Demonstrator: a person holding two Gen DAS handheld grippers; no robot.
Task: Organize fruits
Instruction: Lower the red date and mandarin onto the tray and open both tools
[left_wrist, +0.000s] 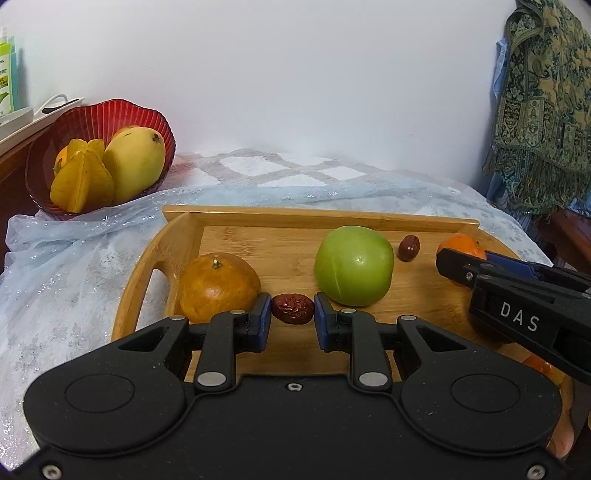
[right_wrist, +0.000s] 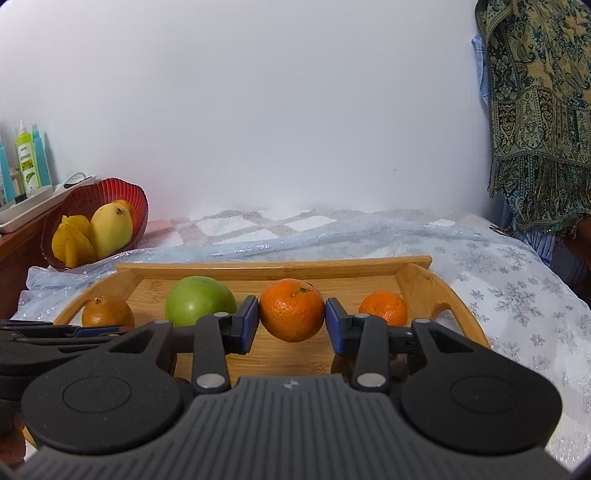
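Left hand-held gripper (left_wrist: 292, 316): my blue pads (left_wrist: 263, 316) sit on either side of a red date (left_wrist: 293, 308) on the wooden tray (left_wrist: 295, 218); contact not certain, so I cannot tell if it is clamped.
Right hand-held gripper (right_wrist: 291, 320): clamped on an orange (right_wrist: 291, 309).
Tray: brownish orange (left_wrist: 218, 286), green fruit (left_wrist: 354, 265), second date (left_wrist: 409, 247), small orange (right_wrist: 383, 308).
Red bowl (left_wrist: 147, 118): far left, mango (left_wrist: 135, 162), starfruit (left_wrist: 83, 182).

Wood tray (right_wrist: 413, 275) w/ matt grain, ribbed glossy red bowl (left_wrist: 155, 122), sheer glittery cloth (right_wrist: 517, 295).
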